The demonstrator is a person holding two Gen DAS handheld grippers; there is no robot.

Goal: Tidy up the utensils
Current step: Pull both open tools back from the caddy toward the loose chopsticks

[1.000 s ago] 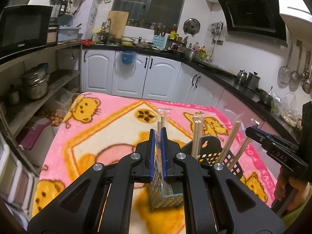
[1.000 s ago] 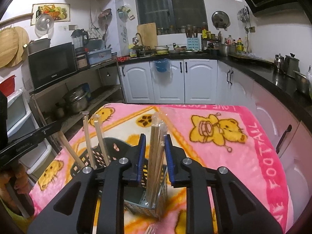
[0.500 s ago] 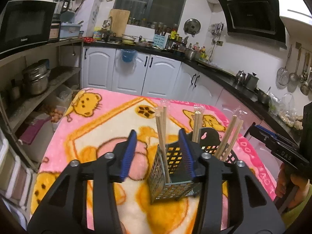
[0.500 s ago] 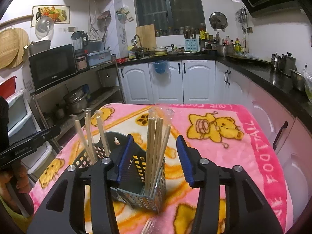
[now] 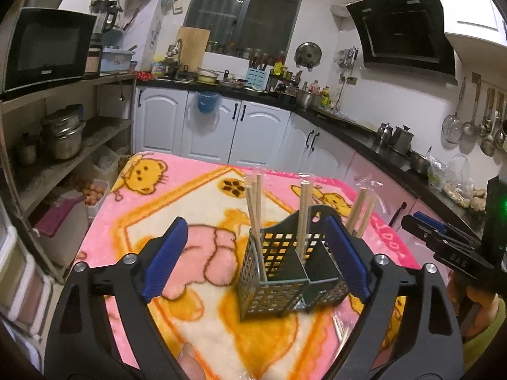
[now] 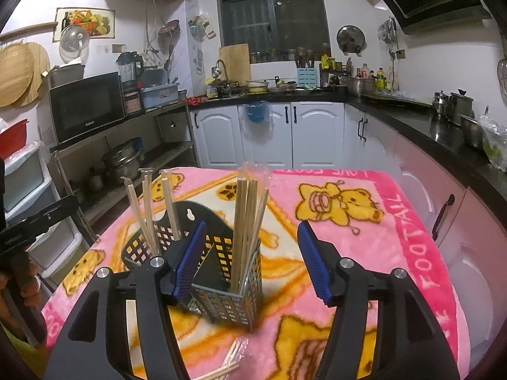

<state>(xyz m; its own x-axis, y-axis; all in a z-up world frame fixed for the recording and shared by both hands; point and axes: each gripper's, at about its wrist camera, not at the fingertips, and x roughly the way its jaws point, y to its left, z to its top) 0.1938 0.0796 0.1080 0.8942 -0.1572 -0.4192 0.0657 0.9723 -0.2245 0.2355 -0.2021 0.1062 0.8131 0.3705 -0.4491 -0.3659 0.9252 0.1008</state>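
While chopsticks [image 6: 244,221] stand in the basket [image 5: 279,272] on the blanket [image 6: 364,209], both the left gripper [image 5: 253,253] and right gripper [image 6: 250,256] hover with fingers released, empty.

You have a dark perforated utensil holder [image 5: 285,272] standing upright on the pink blanket, split into compartments. Wrapped wooden chopsticks [image 6: 245,221] stand bunched in its near compartment, leaning slightly; more pairs [image 6: 149,212] lean in the far one. A few loose chopsticks [image 6: 218,370] lie flat on the blanket just beside the holder.
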